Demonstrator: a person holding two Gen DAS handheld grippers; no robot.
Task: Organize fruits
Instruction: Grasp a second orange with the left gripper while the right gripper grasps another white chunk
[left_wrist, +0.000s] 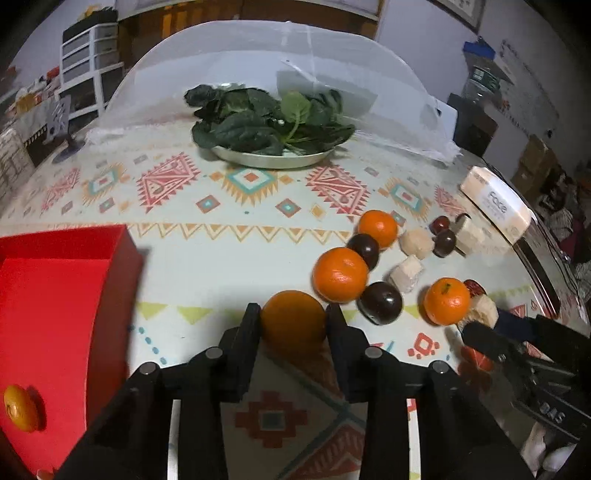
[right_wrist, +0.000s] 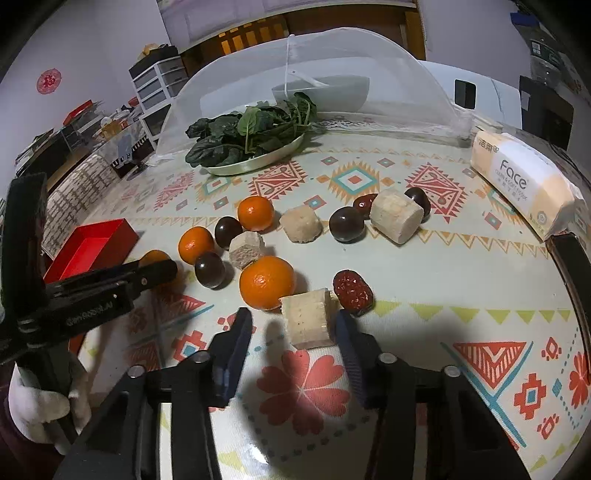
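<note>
Over on the left, the red box sits open on the patterned tablecloth, one mandarin lying inside it near the bottom corner. Next along, the left gripper is clamped on a mandarin at the table surface — both black fingers pressed against its sides. To its right the loose pile: more mandarins, dark round fruits, pale cut chunks, all close together, some touching. Further right, the right gripper has its jaws narrowed around a pale chunk; the right-hand finger looks against it, the left-hand finger stands a little clear, so a firm hold I cannot confirm. A wrinkled red date lies just behind that chunk, an orange mandarin touching its left. At the far right edge lies a tissue pack; behind, a plate of greens by a mesh cover.
</note>
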